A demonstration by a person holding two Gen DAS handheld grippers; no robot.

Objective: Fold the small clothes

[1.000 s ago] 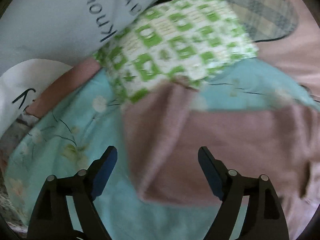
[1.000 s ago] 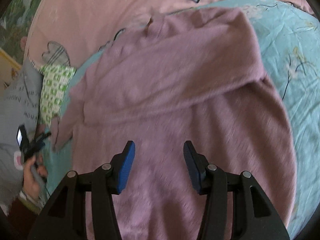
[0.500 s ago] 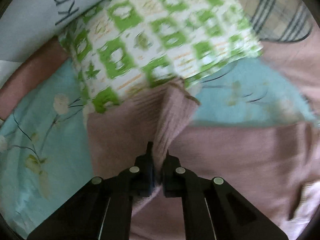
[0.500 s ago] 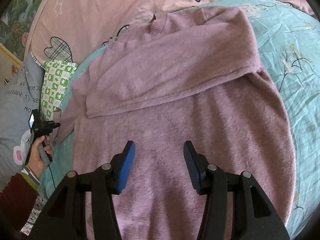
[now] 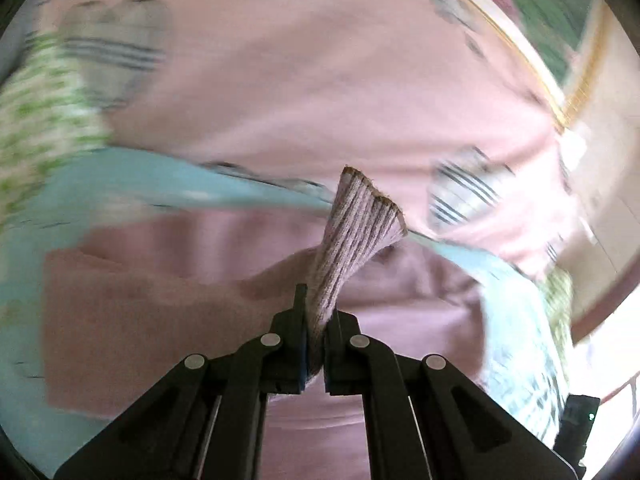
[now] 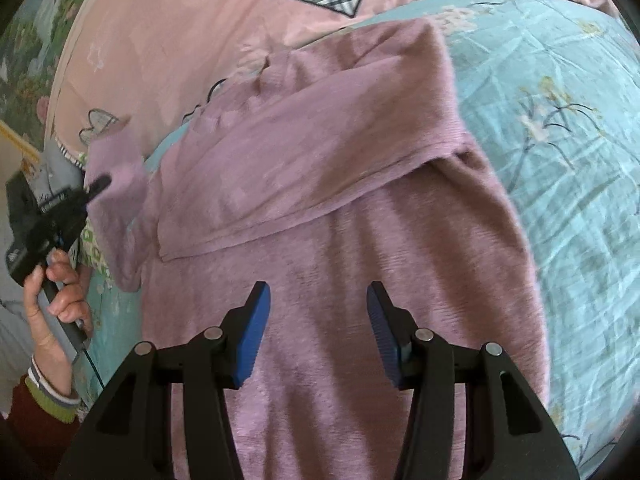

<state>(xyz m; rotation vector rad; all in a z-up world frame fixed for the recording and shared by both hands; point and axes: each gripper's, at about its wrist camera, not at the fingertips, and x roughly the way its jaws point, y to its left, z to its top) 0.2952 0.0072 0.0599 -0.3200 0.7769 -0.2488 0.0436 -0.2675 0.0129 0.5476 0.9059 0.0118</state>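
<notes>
There is one purple sweater (image 6: 360,208), and it has two sleeves you can see: one sleeve (image 6: 320,152) lies folded across the chest and the other sleeve (image 6: 116,184) is lifted up at the side. There are two grippers, the left gripper (image 5: 316,332) and the right gripper (image 6: 318,320), and one hand (image 6: 52,300) shows, with one striped cuff (image 6: 48,396) at its wrist. There is one blue flowered sheet (image 6: 560,120), one pink blanket (image 6: 192,20) with three checked hearts showing on it, and one green-and-white checked cloth (image 5: 36,120).
</notes>
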